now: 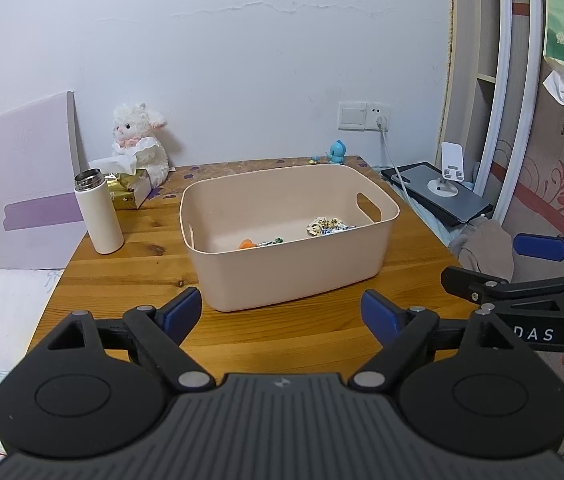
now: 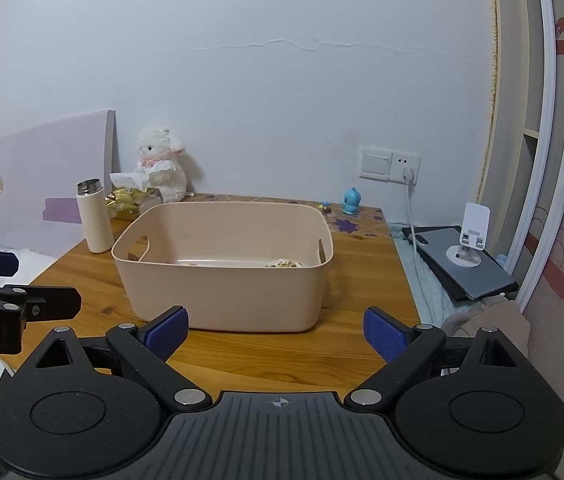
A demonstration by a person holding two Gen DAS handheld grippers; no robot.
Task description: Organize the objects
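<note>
Both claws, left gripper (image 1: pixel 282 312) and right gripper (image 2: pixel 276 334), gape empty before the bin (image 1: pixel 287 236), which lies straight ahead, long axis crosswise, neither clearly nearer.

My grippers: black w/ blue pads (image 1: pixel 181 309). Bin (image 1: pixel 293 280) is pale peach; inside, an orange bit (image 1: pixel 246 244) + yellow-blue patterned wrappers (image 1: pixel 327 226). Table (image 1: pixel 130 276) is knotty amber wood, purple-flower strip at far edge. White flask (image 1: pixel 98 216) w/ steel top, white plush lamb (image 1: pixel 144 136), small blue figurine (image 1: pixel 337 151) at far edge
</note>
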